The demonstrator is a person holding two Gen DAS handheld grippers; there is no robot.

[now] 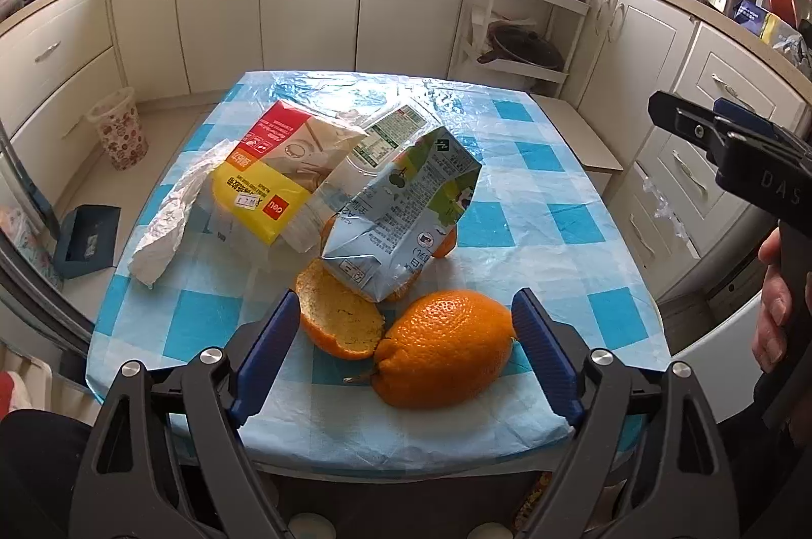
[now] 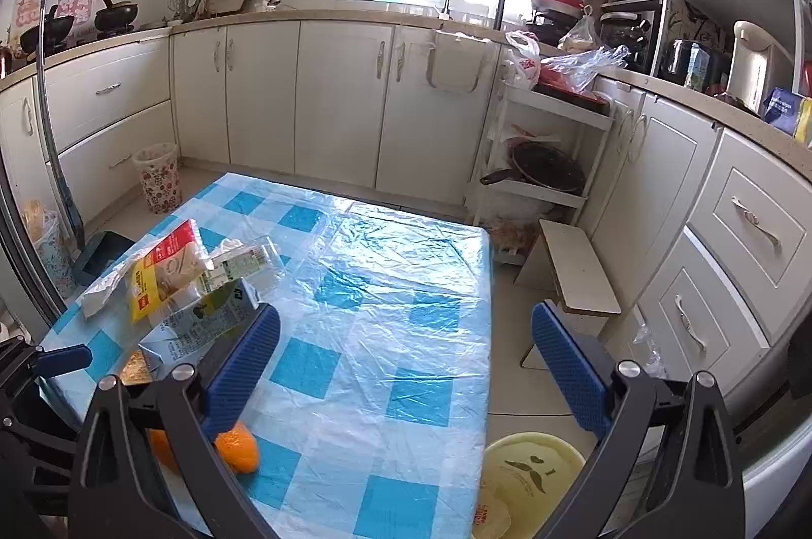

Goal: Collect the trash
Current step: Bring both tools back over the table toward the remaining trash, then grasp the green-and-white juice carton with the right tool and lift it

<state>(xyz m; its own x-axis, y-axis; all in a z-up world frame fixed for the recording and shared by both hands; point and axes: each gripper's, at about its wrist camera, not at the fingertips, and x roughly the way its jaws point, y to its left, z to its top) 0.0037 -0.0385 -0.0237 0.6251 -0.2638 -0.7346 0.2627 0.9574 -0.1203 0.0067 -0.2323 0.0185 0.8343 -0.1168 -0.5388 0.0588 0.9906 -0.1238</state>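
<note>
On the table's blue-checked cloth (image 1: 558, 183) lies a heap of trash. It holds a crushed milk carton (image 1: 401, 214), a yellow and red wrapper (image 1: 269, 168), crumpled white paper (image 1: 172, 214), a flat orange peel (image 1: 340, 321) and a rounded orange peel shell (image 1: 441, 348). My left gripper (image 1: 406, 310) is open, its blue pads on either side of the two peels and touching neither. My right gripper (image 2: 406, 321) is open and empty over bare cloth, to the right of the carton (image 2: 203, 321) and the orange shell (image 2: 236, 447).
A yellow pail (image 2: 533, 478) stands on the floor by the table's near right corner. A low stool (image 2: 573, 265) sits further right. A floral wastebasket (image 2: 157, 178) and a dark dustpan (image 1: 86, 239) are on the floor to the left. Cabinets ring the room.
</note>
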